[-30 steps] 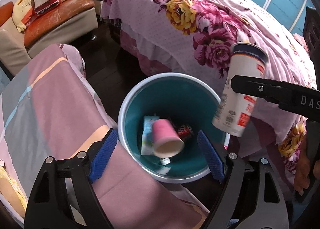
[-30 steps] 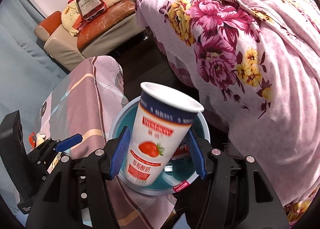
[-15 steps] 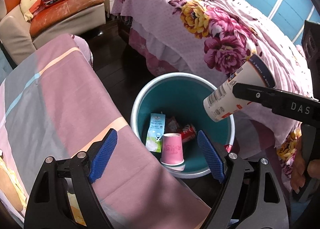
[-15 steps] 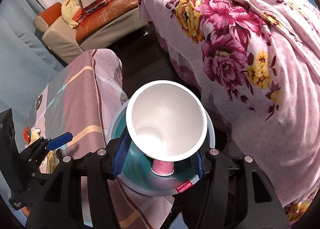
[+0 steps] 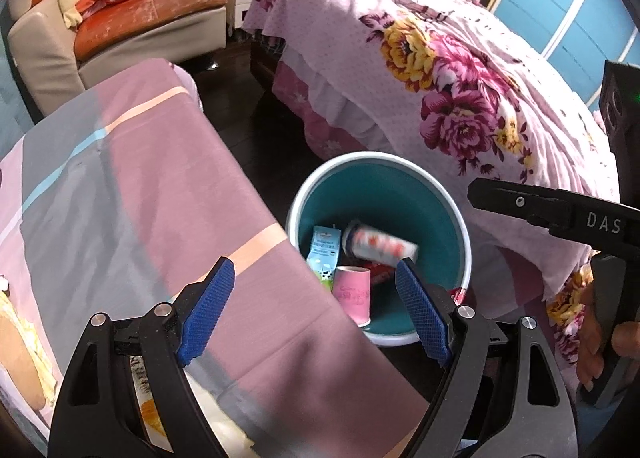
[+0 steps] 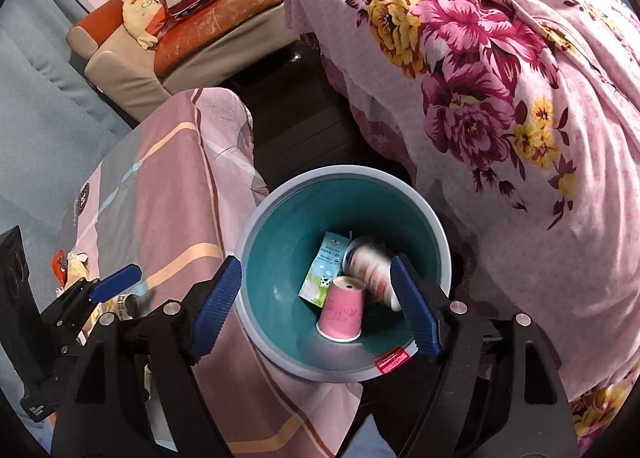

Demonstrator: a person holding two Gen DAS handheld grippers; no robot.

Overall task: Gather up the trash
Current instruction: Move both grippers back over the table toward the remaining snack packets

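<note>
A teal trash bin with a white rim (image 5: pixel 460 218) (image 6: pixel 256 218) stands on the floor between the table and the bed. Inside lie a strawberry yogurt cup (image 5: pixel 380 246) (image 6: pixel 370 264), blurred on its side, a pink paper cup (image 5: pixel 354 294) (image 6: pixel 343 310) and a small milk carton (image 5: pixel 324 254) (image 6: pixel 324 270). My right gripper (image 6: pixel 316 310) is open and empty right above the bin. My left gripper (image 5: pixel 316 310) is open and empty over the table edge beside the bin.
A table with a pink and grey striped cloth (image 5: pixel 120 198) (image 6: pixel 160 178) is at the left, with wrappers (image 6: pixel 72 266) near its front edge. A bed with a floral cover (image 5: pixel 460 78) (image 6: pixel 500 78) is at the right. A sofa (image 5: pixel 120 18) stands at the back.
My right gripper tipped the yogurt cup over the bin, then opened; the cup now lies inside the bin. My left gripper moved slightly back from the bin.
</note>
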